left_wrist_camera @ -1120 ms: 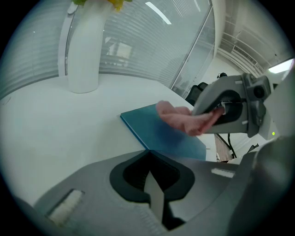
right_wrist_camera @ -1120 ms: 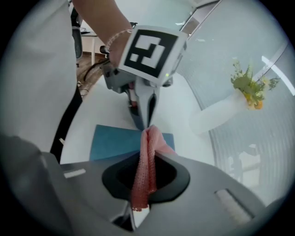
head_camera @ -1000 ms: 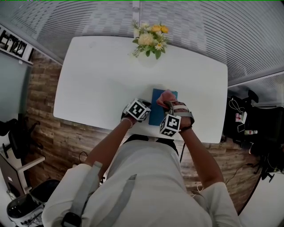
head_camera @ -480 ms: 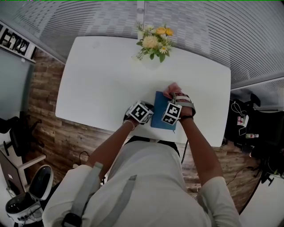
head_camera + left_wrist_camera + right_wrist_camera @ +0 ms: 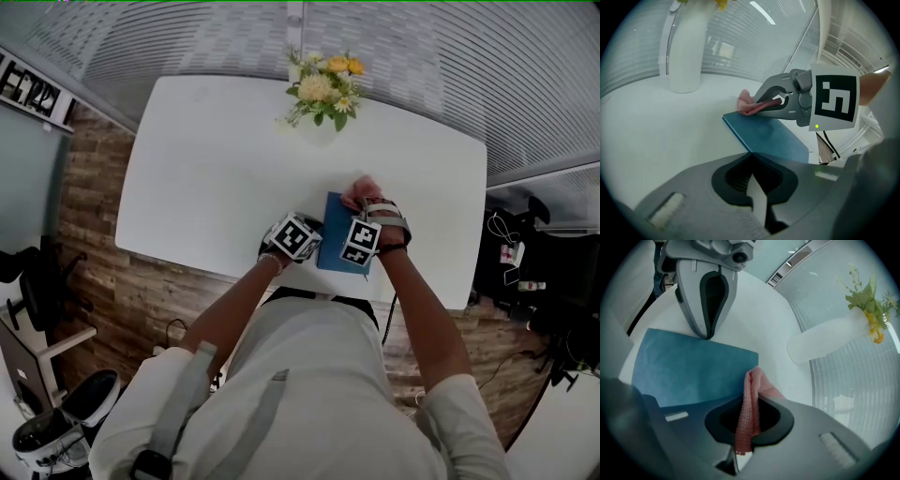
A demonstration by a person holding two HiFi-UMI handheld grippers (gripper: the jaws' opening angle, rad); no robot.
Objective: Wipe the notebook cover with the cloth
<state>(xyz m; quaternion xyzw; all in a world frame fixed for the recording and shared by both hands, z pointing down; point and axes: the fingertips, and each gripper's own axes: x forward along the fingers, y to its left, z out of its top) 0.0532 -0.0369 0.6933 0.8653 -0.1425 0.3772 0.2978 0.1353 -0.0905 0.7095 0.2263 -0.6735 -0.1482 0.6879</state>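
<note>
A blue notebook (image 5: 335,236) lies flat near the front edge of the white table (image 5: 216,169). My right gripper (image 5: 751,380) is shut on a pink cloth (image 5: 749,404), whose folded end rests at the notebook's far corner (image 5: 746,104). The blue cover (image 5: 689,369) spreads to the left of that cloth. My left gripper (image 5: 751,161) is shut with nothing in it, its tips at the near left edge of the notebook (image 5: 764,136). In the head view both marker cubes sit over the notebook, the left gripper (image 5: 314,246) beside the right gripper (image 5: 361,199).
A white vase (image 5: 319,127) with yellow and white flowers (image 5: 323,86) stands at the table's far edge; it also shows as the vase (image 5: 686,51) and the vase (image 5: 829,336). Black equipment with cables (image 5: 534,262) sits right of the table.
The right gripper with the cloth has moved from the middle of the notebook toward its far edge. The left gripper has stayed at the notebook's left side.
</note>
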